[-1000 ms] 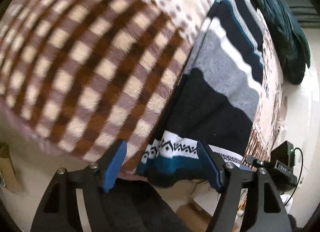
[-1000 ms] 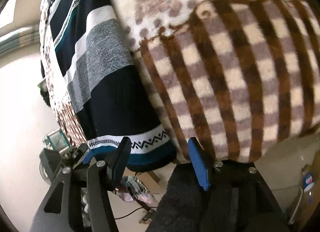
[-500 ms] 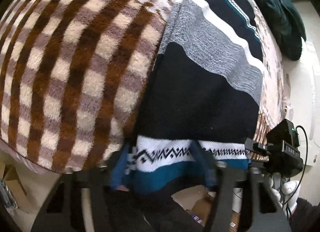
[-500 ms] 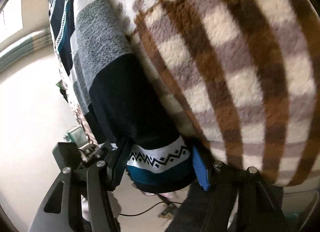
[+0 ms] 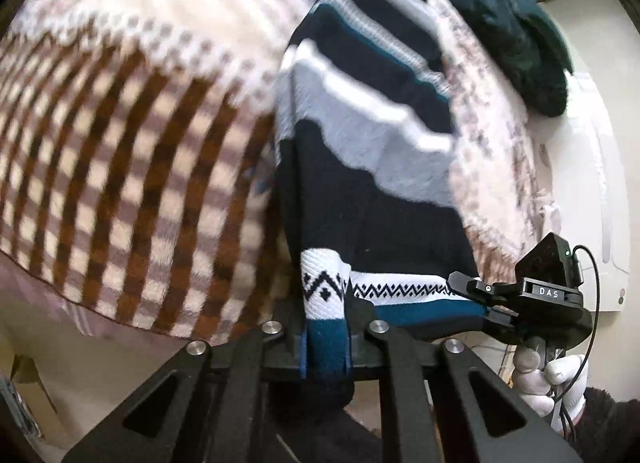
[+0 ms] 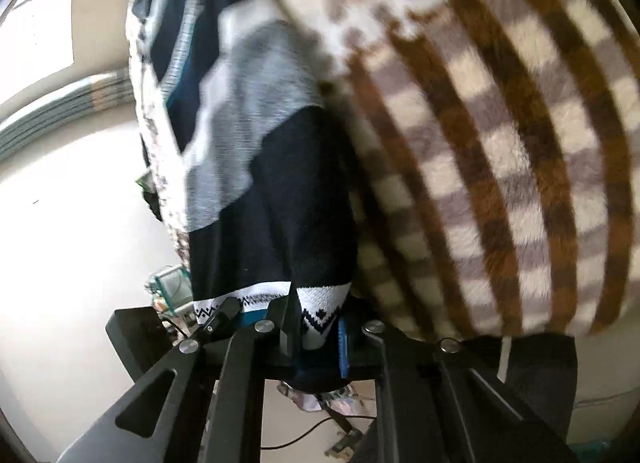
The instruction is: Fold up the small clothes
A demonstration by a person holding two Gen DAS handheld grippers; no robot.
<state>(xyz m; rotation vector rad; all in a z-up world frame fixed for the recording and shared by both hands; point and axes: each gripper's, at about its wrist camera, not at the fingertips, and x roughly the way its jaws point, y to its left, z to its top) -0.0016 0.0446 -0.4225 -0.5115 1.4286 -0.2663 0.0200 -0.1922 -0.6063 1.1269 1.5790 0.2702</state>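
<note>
Spread over the bed, a fuzzy brown-and-cream checked blanket (image 5: 132, 167) carries the navy, grey and white striped knit sweater (image 5: 360, 167), its patterned hem hanging off the blanket's near edge. Left gripper (image 5: 325, 339) and right gripper (image 6: 316, 337) are each clamped on a hem corner; I'd lift both evenly, keeping the hem taut. "DAS" shows on the right gripper's body.

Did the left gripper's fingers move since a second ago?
Yes. The left gripper closed in from open, its fingers now pinching the striped sweater hem on the checked blanket.

blanket (image 5: 120, 183): motion-blurred | sweater (image 6: 224, 75) far end: blurred, cut off
</note>
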